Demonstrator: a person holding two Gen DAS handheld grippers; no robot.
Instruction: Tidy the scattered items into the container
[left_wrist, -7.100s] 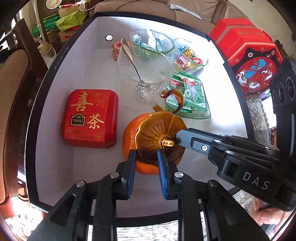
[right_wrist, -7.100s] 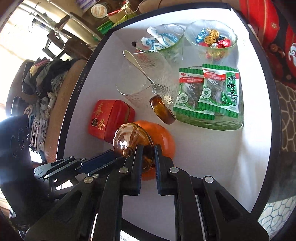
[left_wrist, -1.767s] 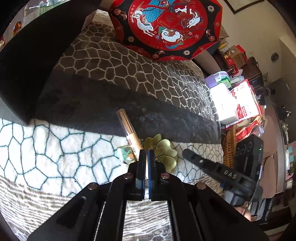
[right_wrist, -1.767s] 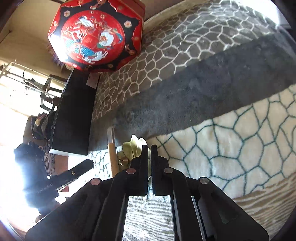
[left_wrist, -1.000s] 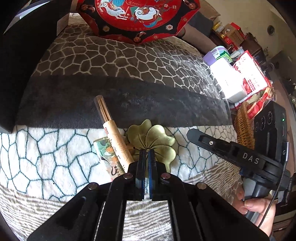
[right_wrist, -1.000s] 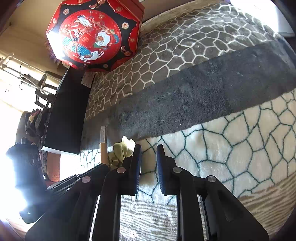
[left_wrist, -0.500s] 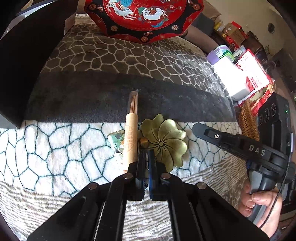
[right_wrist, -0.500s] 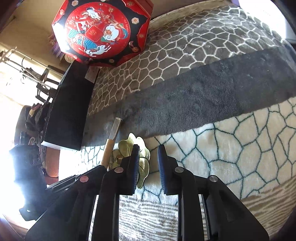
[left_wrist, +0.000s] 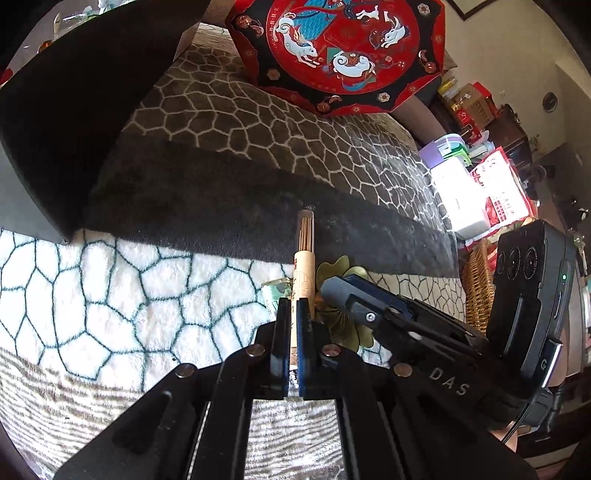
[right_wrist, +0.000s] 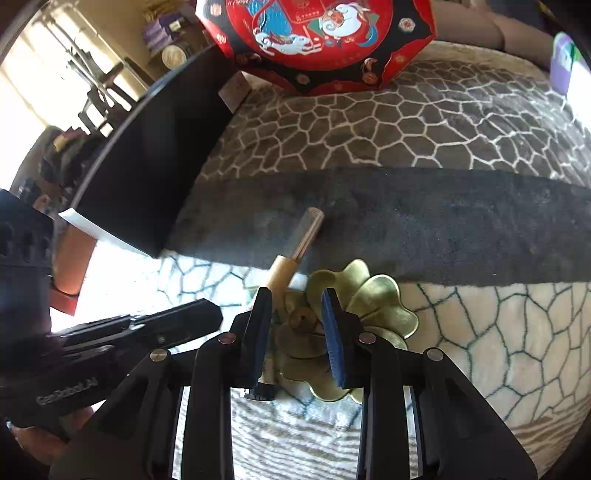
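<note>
My tongs work over a plush blanket (right_wrist: 461, 122) patterned in cells: grey with pale lines farther off, a plain dark band across the middle, white with teal lines nearer me, wavy stripes at the bottom; behind it the room is cluttered, with one wicker basket (left_wrist: 476, 291) and stacked cartons at the right, bright windows at the left; one big red octagonal box (right_wrist: 317, 37) with painted rabbits stands at the blanket's far edge, and one black container (right_wrist: 147, 158) sits at the left; three loose things lie together on the white part: one incense tube (left_wrist: 304, 266), one brass flower dish (right_wrist: 373, 299) and one small green packet (left_wrist: 275, 291); the tube is tan paper below and clear above, thin sticks showing, its clear end over the dark band; the dish is scalloped, dull gold, just beside the tube; my left tongs (left_wrist: 291, 314) are pressed together, empty, tips over the tube's near end; my right tongs (right_wrist: 297, 308) are opening, their pads astride the dish's centre knob; whether they touch it I cannot tell.
</note>
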